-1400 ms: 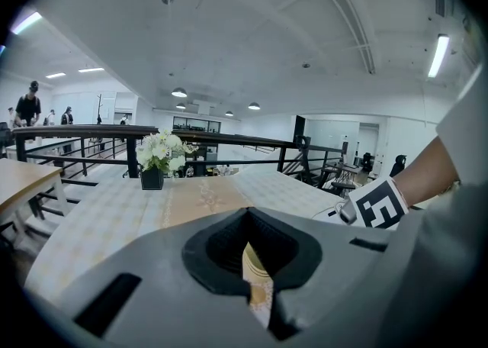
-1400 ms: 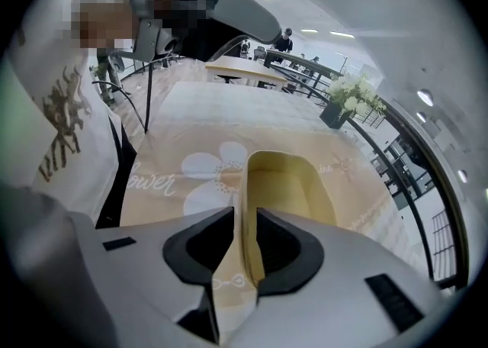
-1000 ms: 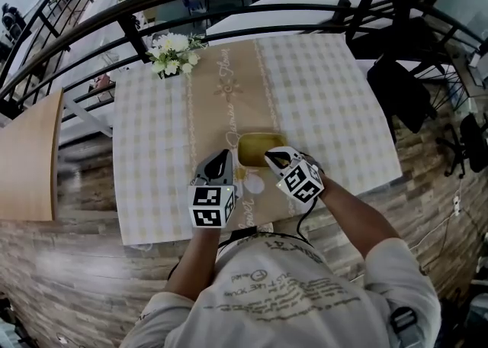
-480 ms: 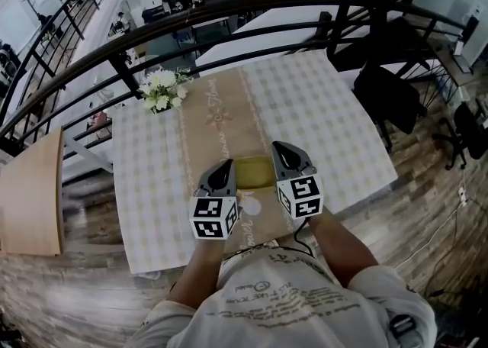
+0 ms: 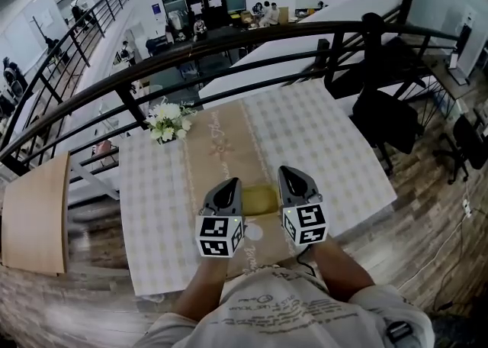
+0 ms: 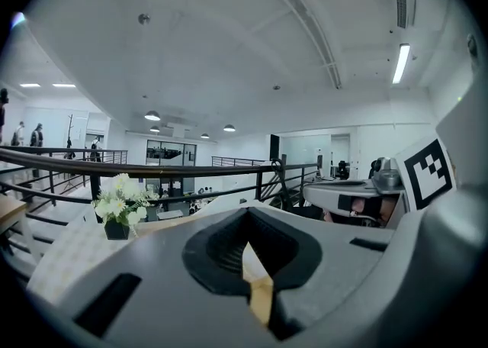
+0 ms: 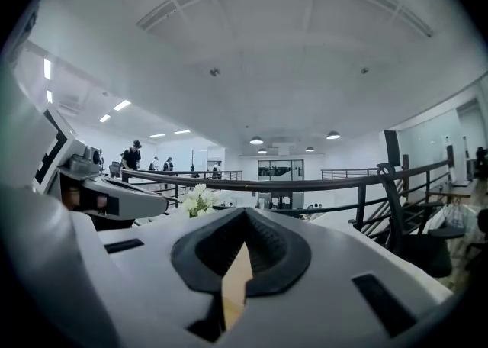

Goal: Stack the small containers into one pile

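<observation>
A shallow yellow container sits on the tan runner near the table's front edge, partly hidden between my two grippers. Just in front of it lies a small white round piece. My left gripper is held above the table at the container's left, jaws shut with nothing in them. On the container's right my right gripper is level with it, also shut and holding nothing. Both gripper views look out horizontally over the table; the left gripper and the right gripper show only a thin slit between the jaws.
A pot of white flowers stands at the far left of the checked table. A black railing curves behind it. A wooden board lies left, and dark chairs stand right.
Both grippers have risen and levelled out side by side, pointing forward. The right gripper has left the container's rim. The head view has tilted up, showing more of the hall.
</observation>
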`<state>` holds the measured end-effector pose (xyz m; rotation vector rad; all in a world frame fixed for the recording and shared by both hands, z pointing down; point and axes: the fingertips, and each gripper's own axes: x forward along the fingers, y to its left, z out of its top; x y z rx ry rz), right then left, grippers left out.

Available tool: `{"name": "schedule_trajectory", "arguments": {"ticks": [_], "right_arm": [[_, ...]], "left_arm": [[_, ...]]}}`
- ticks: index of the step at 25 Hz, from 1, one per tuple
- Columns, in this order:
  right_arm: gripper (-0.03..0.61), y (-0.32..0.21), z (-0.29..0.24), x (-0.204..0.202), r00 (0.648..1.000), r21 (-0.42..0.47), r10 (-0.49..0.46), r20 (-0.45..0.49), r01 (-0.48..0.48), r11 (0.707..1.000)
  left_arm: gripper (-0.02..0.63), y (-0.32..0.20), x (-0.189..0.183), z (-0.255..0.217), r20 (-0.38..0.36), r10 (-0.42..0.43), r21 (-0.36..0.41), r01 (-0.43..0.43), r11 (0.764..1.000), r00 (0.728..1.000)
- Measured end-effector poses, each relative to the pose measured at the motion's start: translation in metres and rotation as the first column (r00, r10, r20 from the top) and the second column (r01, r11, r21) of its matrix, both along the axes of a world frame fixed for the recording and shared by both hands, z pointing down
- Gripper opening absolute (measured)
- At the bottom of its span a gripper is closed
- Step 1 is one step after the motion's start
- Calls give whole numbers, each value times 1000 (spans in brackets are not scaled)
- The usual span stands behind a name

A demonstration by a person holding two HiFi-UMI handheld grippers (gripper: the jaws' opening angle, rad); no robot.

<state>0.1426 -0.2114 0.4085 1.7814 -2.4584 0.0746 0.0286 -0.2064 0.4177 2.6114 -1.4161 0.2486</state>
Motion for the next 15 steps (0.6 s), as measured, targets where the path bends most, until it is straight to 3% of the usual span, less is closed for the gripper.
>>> {"name": "schedule_trajectory", "arguments": {"ticks": [15], "right_arm": [[2,-9,20,-7,999,-56,-28,-23,27,998]], "left_arm": [[3,-8,1,9,9,-5,-7,5,1000,1000]]}}
